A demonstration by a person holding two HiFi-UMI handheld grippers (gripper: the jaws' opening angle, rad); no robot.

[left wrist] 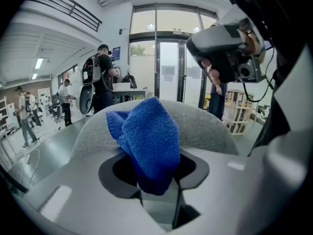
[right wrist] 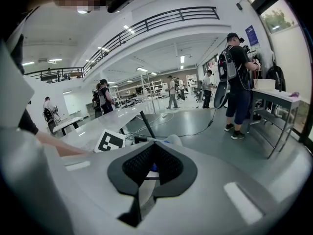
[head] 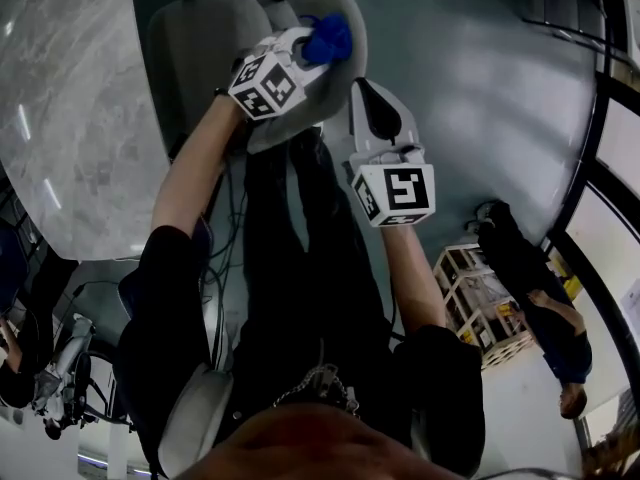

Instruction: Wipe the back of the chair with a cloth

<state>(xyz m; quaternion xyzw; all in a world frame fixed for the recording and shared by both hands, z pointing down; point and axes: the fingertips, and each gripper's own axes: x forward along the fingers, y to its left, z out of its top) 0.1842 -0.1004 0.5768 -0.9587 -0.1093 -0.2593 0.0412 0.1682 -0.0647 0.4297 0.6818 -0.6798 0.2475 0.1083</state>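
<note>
Cloth [left wrist: 149, 141] against chair back [left wrist: 205, 126], held in left gripper [left wrist: 156, 180]. Right gripper [head: 365, 93] to its right. Counter [head: 70, 118] left of chair back.

Head view dim, edges fisheye-bent; glare on table [head: 70, 118] at 10 o'clock. Gripper views brighter, foreground soft.

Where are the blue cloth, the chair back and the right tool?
blue cloth [left wrist: 149, 141], left gripper view, middle fold.
chair back [left wrist: 206, 125], left gripper view, grey top.
right tool [head: 366, 93], head view, fingertip end.

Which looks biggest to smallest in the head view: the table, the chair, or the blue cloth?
Table and chair look alike in size, both cut by the frame, so unranked.
Blue cloth, clearly smallest.
</note>
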